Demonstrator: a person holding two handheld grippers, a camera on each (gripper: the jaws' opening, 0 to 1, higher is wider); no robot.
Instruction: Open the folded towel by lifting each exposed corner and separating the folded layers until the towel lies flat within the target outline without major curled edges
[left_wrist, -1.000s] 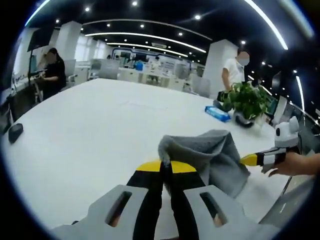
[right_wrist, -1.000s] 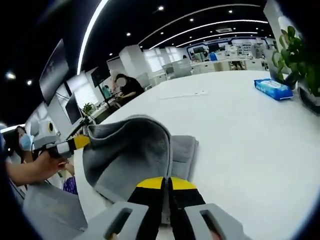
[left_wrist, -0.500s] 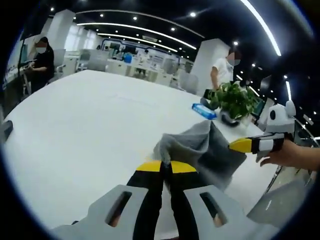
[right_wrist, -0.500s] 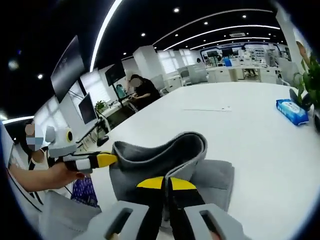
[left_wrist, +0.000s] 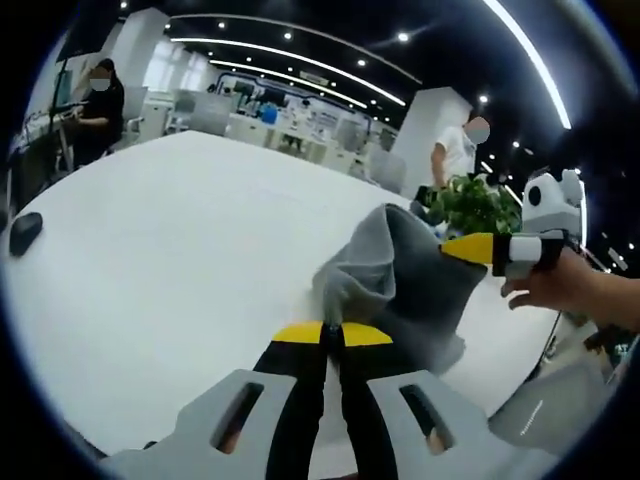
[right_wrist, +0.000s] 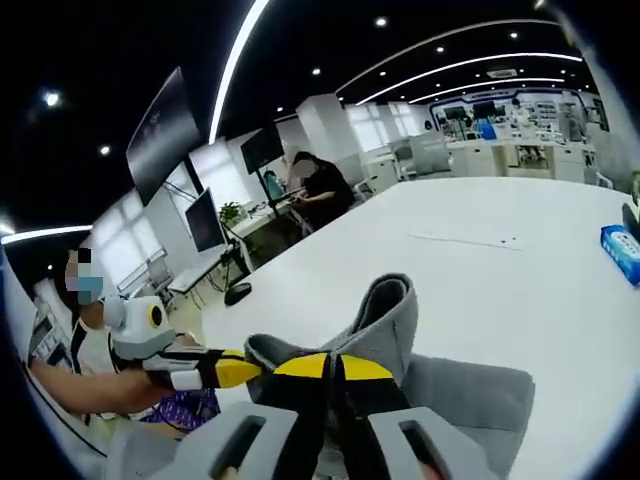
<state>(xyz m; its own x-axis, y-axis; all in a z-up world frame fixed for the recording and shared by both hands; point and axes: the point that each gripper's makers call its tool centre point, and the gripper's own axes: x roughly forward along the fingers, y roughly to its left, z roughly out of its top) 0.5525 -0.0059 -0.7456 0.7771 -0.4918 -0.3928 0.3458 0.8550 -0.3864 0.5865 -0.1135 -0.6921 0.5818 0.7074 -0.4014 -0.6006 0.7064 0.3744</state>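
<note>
The grey towel (left_wrist: 400, 270) is hanging in the air above the white surface (left_wrist: 170, 230), stretched between the two tools, with its lower folds draping down toward the surface at about 5 o'clock in the left gripper view. In that view the left hand-held gripper (left_wrist: 333, 333) is rising from 6 o'clock with its yellow-tipped jaws pressed together on a bunched corner of the towel, and the right hand-held gripper (left_wrist: 462, 248) is coming in from 3 o'clock, its yellow tip buried in the cloth's far edge; a person's hand (left_wrist: 560, 285) is wrapping around its handle. In the right gripper view the towel (right_wrist: 395, 325) is arching up over the right hand-held gripper (right_wrist: 333, 366), whose jaws are clamping together on the fabric, while the rest of the cloth is spreading on the surface (right_wrist: 480, 270) toward 4 o'clock. The left hand-held gripper (right_wrist: 240, 370) is reaching in from 9 o'clock, its tip touching the towel's end. Farther out, a green potted plant (left_wrist: 478, 205) is standing at 2 o'clock on the surface, a dark mouse (left_wrist: 24, 232) is lying at 9 o'clock, and a blue packet (right_wrist: 622, 250) is resting near 3 o'clock in the right gripper view.
</note>
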